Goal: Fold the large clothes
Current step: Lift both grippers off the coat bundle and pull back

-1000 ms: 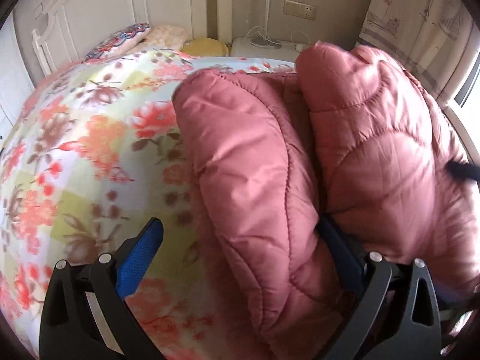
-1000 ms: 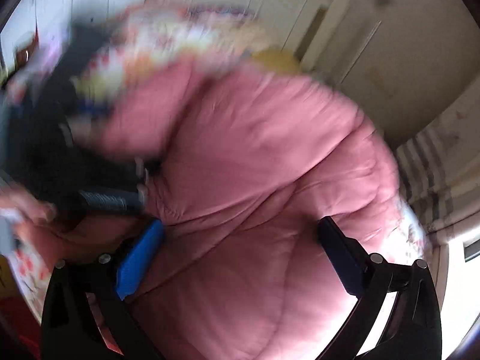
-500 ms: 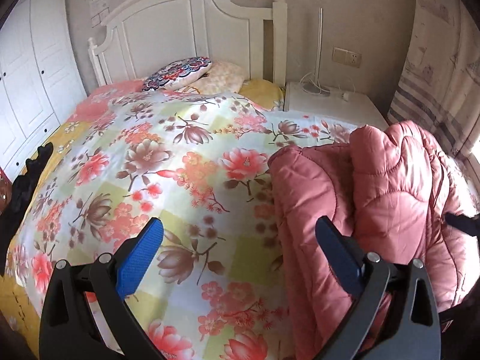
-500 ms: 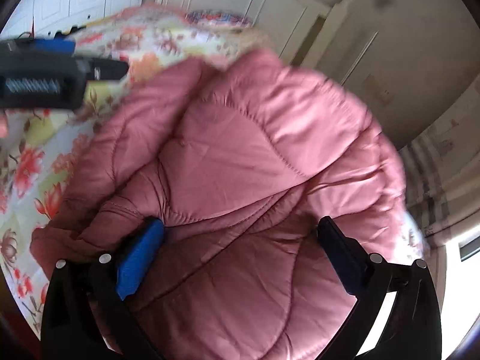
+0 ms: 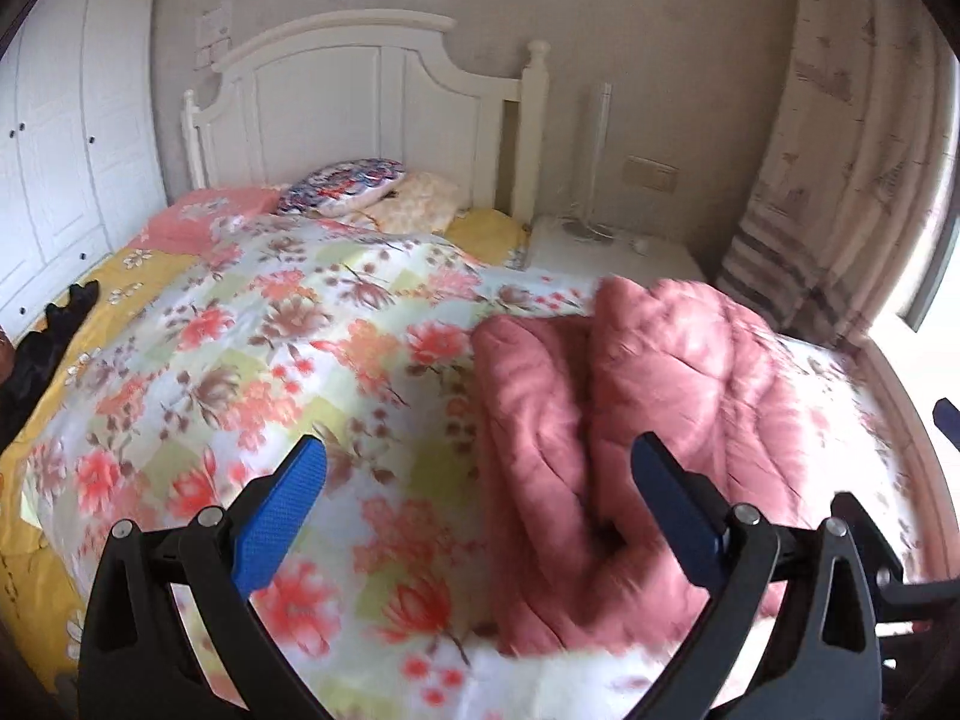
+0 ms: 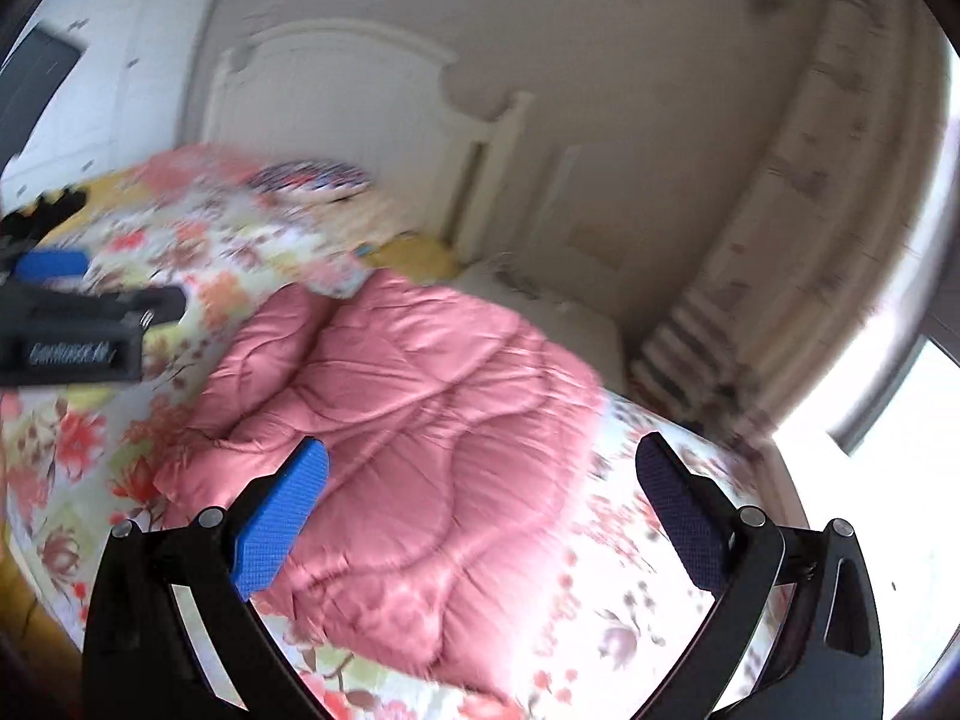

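Note:
A pink quilted padded coat [image 5: 648, 420] lies folded in a puffy bundle on the floral bedspread [image 5: 270, 360], at the bed's right side. My left gripper [image 5: 480, 510] is open and empty, above and in front of the coat's left edge. In the right wrist view the coat [image 6: 408, 438] fills the middle. My right gripper [image 6: 483, 507] is open and empty, held above the coat. The left gripper's body [image 6: 72, 330] shows at the left of that view.
A white headboard [image 5: 360, 102] and pillows [image 5: 348, 192] stand at the far end. A white nightstand [image 5: 612, 246] and a curtain [image 5: 840, 180] are on the right. A white wardrobe [image 5: 60, 150] is on the left. A dark garment [image 5: 48, 342] lies at the bed's left edge.
Both grippers have pulled back and up from the coat, which was pressing between the jaws a second ago. The coat now lies free on the bed. Much more of the room shows.

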Demonstrator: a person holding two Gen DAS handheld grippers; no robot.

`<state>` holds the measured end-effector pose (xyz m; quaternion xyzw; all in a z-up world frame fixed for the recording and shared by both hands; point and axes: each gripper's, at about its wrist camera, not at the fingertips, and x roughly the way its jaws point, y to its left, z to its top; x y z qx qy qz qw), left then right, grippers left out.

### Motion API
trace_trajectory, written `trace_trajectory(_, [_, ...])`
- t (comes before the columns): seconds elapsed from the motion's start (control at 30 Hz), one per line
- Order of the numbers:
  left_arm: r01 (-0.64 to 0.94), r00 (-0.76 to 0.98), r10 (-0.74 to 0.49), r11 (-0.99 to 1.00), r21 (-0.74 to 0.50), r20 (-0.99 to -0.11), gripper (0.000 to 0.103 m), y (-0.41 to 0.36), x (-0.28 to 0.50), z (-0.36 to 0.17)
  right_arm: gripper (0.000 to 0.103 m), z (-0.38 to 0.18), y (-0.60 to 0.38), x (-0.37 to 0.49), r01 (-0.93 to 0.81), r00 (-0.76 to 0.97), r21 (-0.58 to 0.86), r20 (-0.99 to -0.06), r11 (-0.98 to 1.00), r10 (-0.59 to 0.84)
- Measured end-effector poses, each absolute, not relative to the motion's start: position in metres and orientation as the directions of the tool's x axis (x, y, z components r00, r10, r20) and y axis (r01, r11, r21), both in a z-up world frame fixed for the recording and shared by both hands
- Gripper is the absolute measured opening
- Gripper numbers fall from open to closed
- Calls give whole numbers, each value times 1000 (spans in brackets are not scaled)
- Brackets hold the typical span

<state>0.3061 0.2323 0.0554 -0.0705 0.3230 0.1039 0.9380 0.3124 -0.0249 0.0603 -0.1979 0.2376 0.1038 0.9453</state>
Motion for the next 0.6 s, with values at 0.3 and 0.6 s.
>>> trace_trajectory(0.3, [-151,775,80,987,-62,-627,101,181,242,44,98,54,-69,247,-225,866,-149,-484,963,128])
trace_trajectory(0.6, [-182,761,126,983,-24,-637,101,170,210,21,98,37,-80,225,-215,837,-101,-531,971,130])
